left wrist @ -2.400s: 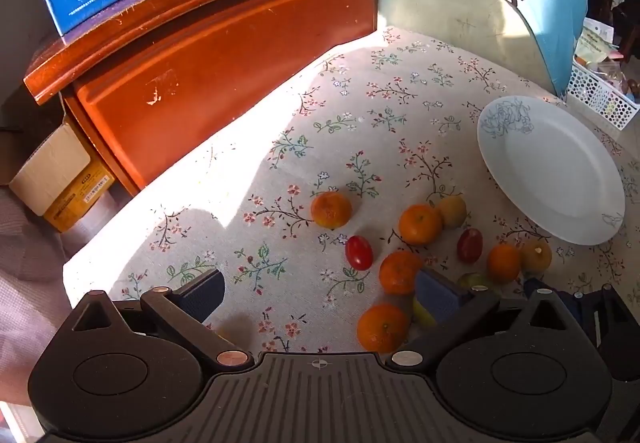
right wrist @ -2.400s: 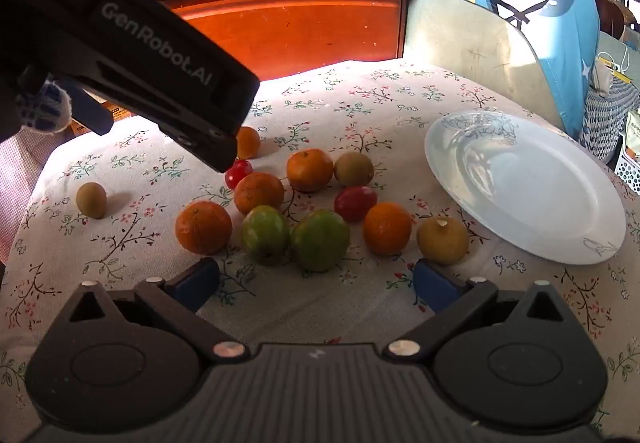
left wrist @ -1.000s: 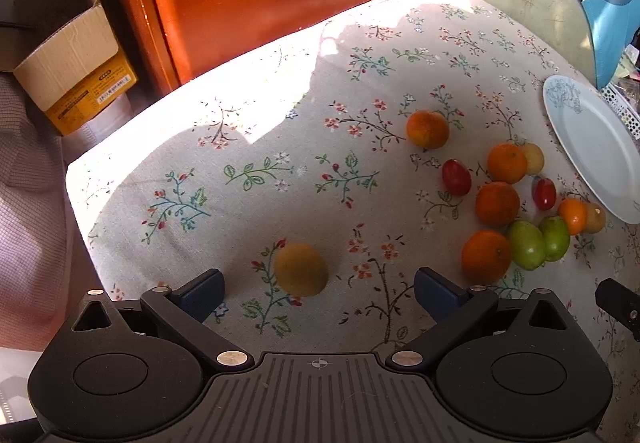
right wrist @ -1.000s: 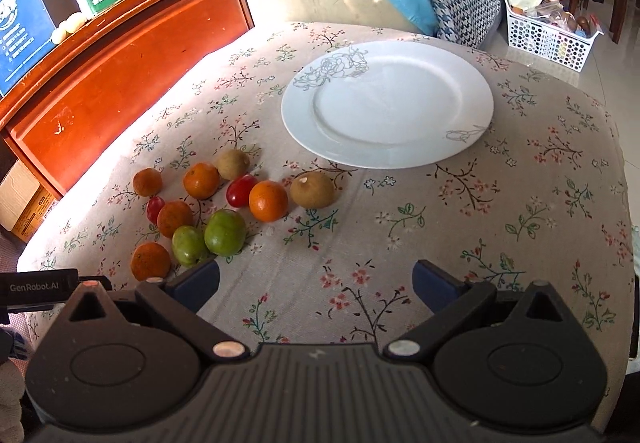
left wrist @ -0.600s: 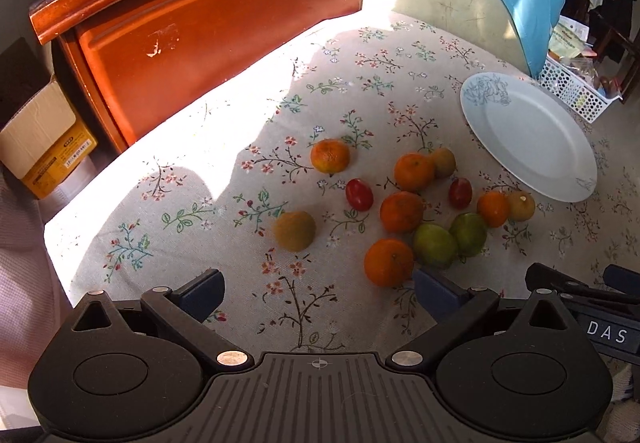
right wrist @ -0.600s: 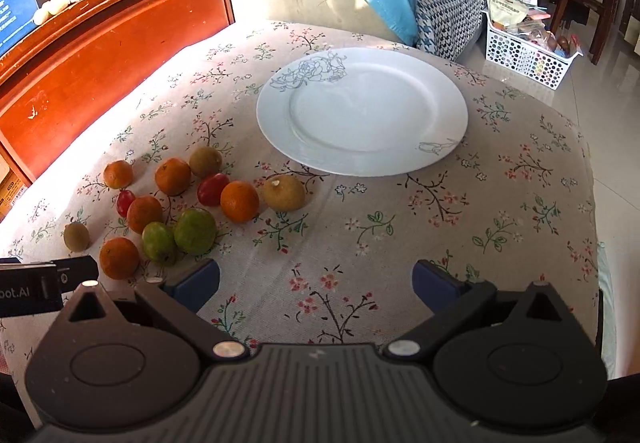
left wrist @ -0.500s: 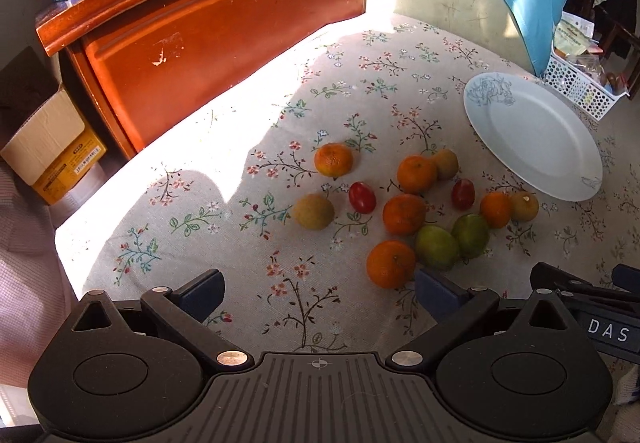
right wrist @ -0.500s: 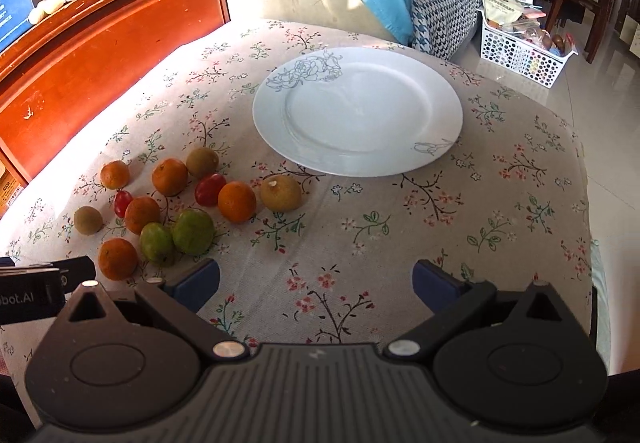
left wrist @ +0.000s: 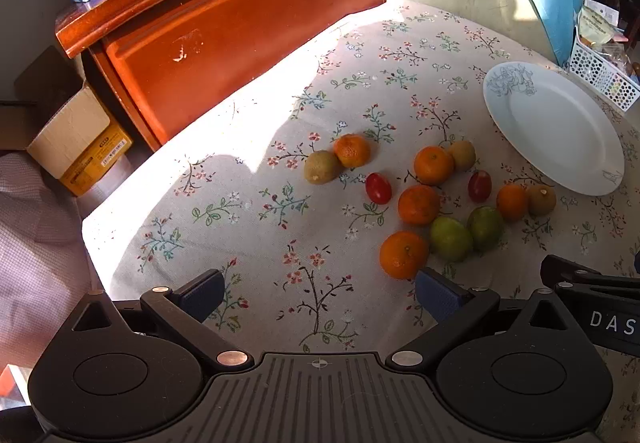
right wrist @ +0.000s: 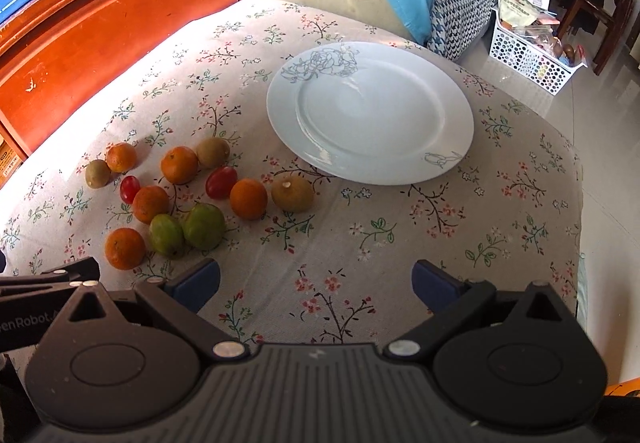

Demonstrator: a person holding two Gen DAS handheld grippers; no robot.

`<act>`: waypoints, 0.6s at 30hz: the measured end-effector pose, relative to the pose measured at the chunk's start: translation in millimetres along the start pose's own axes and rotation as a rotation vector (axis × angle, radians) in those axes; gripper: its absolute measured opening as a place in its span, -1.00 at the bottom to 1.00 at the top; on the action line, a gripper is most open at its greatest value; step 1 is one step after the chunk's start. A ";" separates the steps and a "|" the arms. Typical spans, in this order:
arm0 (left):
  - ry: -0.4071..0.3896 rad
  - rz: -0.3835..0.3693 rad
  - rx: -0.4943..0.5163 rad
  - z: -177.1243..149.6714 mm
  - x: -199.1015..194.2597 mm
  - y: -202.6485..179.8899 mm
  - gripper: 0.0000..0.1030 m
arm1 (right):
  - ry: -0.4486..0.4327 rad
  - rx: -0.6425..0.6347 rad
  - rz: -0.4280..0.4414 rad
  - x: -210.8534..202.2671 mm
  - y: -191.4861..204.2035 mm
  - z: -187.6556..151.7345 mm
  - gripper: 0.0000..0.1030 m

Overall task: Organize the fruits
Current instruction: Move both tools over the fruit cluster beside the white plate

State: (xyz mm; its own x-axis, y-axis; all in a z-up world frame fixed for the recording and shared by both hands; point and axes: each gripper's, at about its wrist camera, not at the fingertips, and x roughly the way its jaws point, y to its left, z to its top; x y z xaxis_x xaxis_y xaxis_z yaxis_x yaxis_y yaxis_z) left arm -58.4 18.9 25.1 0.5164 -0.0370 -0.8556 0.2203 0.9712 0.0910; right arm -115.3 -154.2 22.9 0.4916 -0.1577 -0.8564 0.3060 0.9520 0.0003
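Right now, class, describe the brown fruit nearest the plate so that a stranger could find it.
Start at the white plate on the floral cloth. Just off its near-left rim lies a brown fruit beside an orange. Unlike the other two brown fruits, it shows a pale stem spot on top.

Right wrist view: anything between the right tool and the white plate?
No; only bare floral tablecloth lies between the open right tool and the round white plate.
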 end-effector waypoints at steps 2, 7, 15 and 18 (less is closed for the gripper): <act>0.003 0.005 -0.004 -0.7 1.0 0.4 0.98 | 0.009 0.004 0.009 2.4 0.8 0.5 0.97; 0.018 0.021 -0.018 0.0 4.9 1.6 0.98 | -0.008 -0.012 0.002 3.5 6.7 2.4 0.97; 0.020 0.030 -0.031 0.3 8.5 5.1 0.98 | -0.014 -0.038 -0.009 5.5 12.5 3.5 0.97; 0.023 0.035 -0.036 0.4 9.2 6.6 0.98 | -0.022 -0.057 -0.013 5.0 15.8 3.3 0.97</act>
State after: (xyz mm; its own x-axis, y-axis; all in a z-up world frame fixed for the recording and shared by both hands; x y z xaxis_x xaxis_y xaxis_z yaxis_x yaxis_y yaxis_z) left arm -51.9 24.9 18.0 0.5042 0.0017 -0.8636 0.1724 0.9797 0.1025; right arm -105.3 -140.8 20.3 0.5062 -0.1757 -0.8443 0.2664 0.9630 -0.0407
